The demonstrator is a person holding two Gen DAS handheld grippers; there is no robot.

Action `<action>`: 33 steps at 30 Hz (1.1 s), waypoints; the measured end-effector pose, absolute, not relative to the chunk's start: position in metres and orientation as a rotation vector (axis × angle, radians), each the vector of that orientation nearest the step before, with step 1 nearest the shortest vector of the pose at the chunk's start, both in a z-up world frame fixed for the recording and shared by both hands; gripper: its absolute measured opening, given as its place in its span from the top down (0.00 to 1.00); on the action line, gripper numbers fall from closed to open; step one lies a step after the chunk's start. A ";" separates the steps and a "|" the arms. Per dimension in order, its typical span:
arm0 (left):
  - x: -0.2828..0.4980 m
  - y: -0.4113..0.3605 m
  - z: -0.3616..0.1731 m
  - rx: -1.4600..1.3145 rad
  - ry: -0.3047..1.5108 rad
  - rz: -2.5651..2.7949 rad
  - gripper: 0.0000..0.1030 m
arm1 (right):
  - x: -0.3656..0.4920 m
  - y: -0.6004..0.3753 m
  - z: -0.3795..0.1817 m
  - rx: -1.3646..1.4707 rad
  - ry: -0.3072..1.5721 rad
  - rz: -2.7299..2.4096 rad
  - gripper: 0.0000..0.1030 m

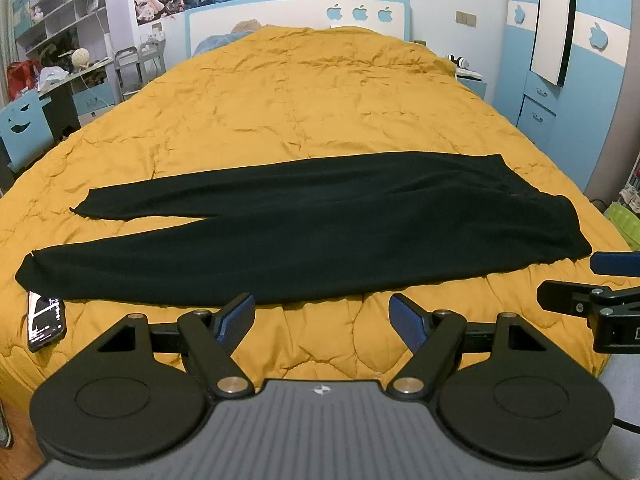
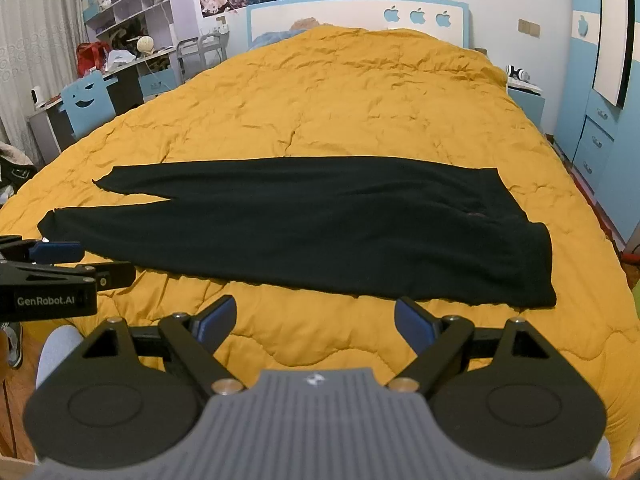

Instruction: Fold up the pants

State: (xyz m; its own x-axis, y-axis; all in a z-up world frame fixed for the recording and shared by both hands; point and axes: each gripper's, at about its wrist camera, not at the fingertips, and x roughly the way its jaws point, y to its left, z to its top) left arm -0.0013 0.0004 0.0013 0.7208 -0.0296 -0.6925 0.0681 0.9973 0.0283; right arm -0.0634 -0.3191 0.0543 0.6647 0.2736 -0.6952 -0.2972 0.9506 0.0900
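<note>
Black pants (image 1: 304, 228) lie flat across the near part of the bed, on the mustard-yellow quilt (image 1: 304, 92). They run sideways: waistband to the right, both legs stretching off to the left. The legs split about a third of the way in from the left, w/ the far leg tapering to a cuff further up the quilt and the near leg ending at the left edge of the bed. Fabric looks fairly smooth, a few soft ripples near the waist end.

Left gripper (image 1: 322, 322) hovers just short of the pants' near edge, approx. mid-length, fingers spread wide apart w/ nothing between them, blue pads facing each other over bare quilt. Right gripper (image 2: 315, 322) sits beside it, more toward the waist end, also spread wide and holding nothing; its pads are just clear of the fabric's near hem. Each gripper shows at the edge of the other's view, so they're close together, side by side.

A phone (image 1: 45, 320) rests on the quilt at the near-left, screen lit, touching or tucked just under the near leg's cuff; can't tell which.

Behind: white-and-blue headboard (image 1: 298, 20) w/ three apple cutouts, blue wardrobe (image 1: 568, 92) on the right, cluttered desk and shelves (image 1: 60, 12) on the left.
</note>
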 end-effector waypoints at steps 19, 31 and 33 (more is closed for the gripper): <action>0.000 0.000 -0.002 0.053 0.769 -0.054 0.13 | -0.063 -0.317 0.052 -0.031 0.788 0.321 0.20; 0.000 0.000 -0.005 0.048 0.775 -0.054 0.13 | -0.059 -0.315 0.050 -0.029 0.800 0.318 0.20; 0.000 0.000 -0.006 0.045 0.775 -0.054 0.13 | -0.059 -0.315 0.050 -0.029 0.802 0.317 0.20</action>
